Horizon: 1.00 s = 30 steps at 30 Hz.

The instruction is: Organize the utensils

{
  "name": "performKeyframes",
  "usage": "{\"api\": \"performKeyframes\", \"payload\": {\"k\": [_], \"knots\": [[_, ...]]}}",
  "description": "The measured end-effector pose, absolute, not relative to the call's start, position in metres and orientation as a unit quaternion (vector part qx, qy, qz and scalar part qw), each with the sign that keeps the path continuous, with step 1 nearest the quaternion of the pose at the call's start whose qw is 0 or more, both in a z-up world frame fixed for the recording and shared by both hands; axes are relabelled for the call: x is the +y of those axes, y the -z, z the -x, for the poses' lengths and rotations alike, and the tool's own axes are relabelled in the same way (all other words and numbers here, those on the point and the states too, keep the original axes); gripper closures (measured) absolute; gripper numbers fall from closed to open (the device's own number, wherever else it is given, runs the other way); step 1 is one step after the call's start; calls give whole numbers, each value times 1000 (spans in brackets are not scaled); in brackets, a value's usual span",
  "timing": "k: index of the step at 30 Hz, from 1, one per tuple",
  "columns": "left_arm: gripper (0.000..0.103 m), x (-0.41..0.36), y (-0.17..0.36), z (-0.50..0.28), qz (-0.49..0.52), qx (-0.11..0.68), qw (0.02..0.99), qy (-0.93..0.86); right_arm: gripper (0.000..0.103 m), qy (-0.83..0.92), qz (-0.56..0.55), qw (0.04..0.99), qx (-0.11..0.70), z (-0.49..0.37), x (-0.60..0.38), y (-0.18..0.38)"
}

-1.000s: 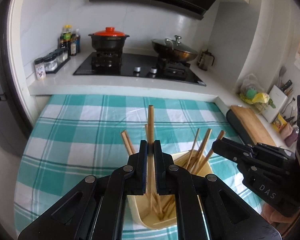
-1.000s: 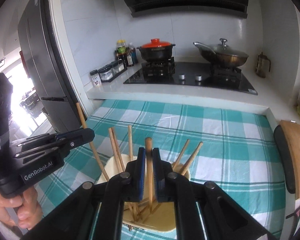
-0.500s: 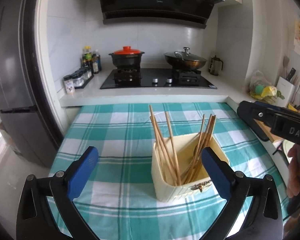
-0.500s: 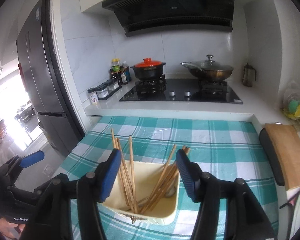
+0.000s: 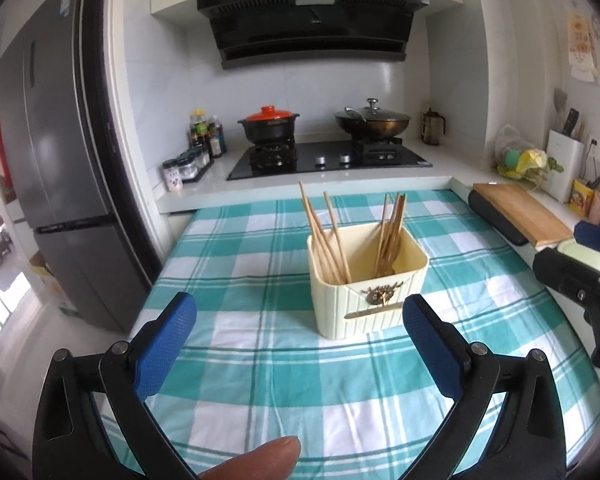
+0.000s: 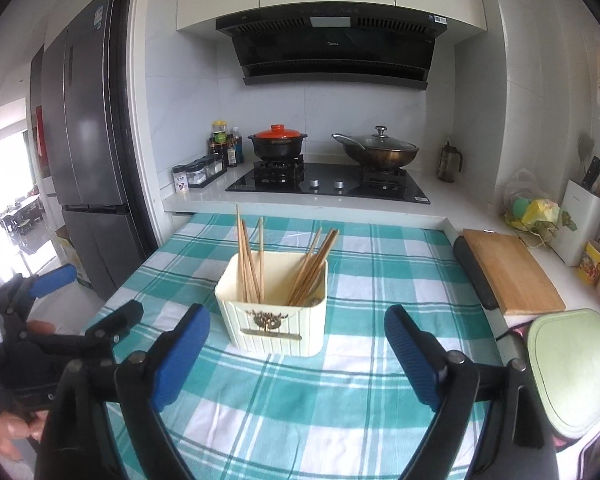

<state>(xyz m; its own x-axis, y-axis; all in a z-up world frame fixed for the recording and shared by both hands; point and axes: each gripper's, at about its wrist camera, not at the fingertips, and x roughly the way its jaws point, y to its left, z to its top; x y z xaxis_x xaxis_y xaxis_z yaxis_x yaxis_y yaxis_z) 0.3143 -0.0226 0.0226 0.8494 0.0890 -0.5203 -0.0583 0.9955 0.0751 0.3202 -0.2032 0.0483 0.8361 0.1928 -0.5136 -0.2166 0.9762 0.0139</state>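
A cream utensil holder (image 5: 374,296) stands on the teal checked tablecloth (image 5: 260,264). Several wooden chopsticks (image 5: 324,240) lean in it in two bunches, left and right. It also shows in the right wrist view (image 6: 276,320) with its chopsticks (image 6: 252,260). My left gripper (image 5: 300,332) is open and empty, held back from the holder. My right gripper (image 6: 296,352) is open and empty, also held back from it. The left gripper also shows at the left edge of the right wrist view (image 6: 44,312).
A wooden cutting board (image 6: 508,272) lies at the table's right edge. A green lid (image 6: 572,368) is near the right gripper. Behind are a stove (image 5: 328,160) with a red-lidded pot (image 5: 268,126) and a wok (image 5: 372,122). A fridge (image 5: 52,160) stands left.
Both grippers let go of a chopstick each into the holder, opened wide, and pulled back and up away from it.
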Motion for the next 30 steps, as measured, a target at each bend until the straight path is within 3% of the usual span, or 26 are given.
{"api": "performKeyframes", "payload": {"k": [30], "knots": [[0, -14, -52, -262, -18, 271, 961, -49, 12, -95, 50, 962, 250, -265, -185, -55]]}}
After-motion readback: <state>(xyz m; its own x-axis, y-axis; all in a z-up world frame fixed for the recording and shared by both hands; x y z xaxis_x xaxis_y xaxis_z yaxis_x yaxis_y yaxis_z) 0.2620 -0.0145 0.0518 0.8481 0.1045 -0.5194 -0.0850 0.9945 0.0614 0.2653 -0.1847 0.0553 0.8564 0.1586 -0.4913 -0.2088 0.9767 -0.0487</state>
